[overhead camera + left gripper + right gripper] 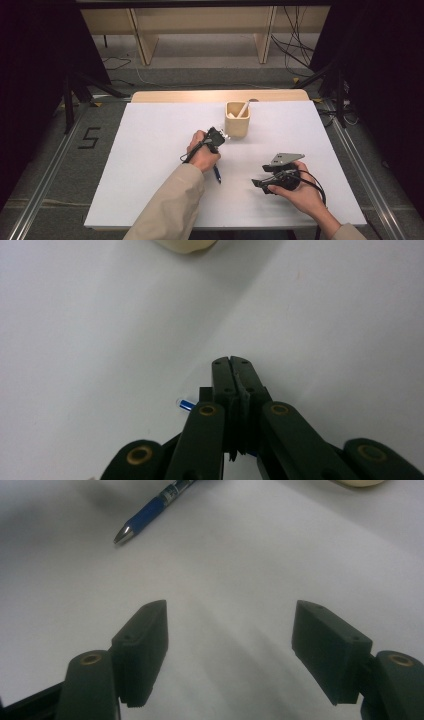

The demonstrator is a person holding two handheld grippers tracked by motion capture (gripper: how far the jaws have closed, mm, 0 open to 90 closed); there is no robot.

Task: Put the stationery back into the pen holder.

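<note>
Right gripper view was taken as the nearest: the right gripper (230, 620) was seen with its jaws standing wide apart over the bare white table (225, 555), nothing between them. Beyond it, a blue pen (150, 512) was seen with its metal tip pointing toward that gripper. In the high view the pen (217, 174) was found just under the person's left hand (202, 152). In the left gripper view the left gripper (232, 362) was seen closed, jaw against jaw, with a blue stretch of the pen (187, 404) showing beside the jaw roots. Whether the pen was clamped there or merely lay beneath could not be told.

The pen was judged light, stiff and smooth, so likely to roll or to swivel if pinched near an end. A hold across the middle of the barrel was judged safest.

Farthest off, a cream cup (237, 125) with a pale stick (243, 109) in it was seen upright, near the left gripper's tips.
</note>
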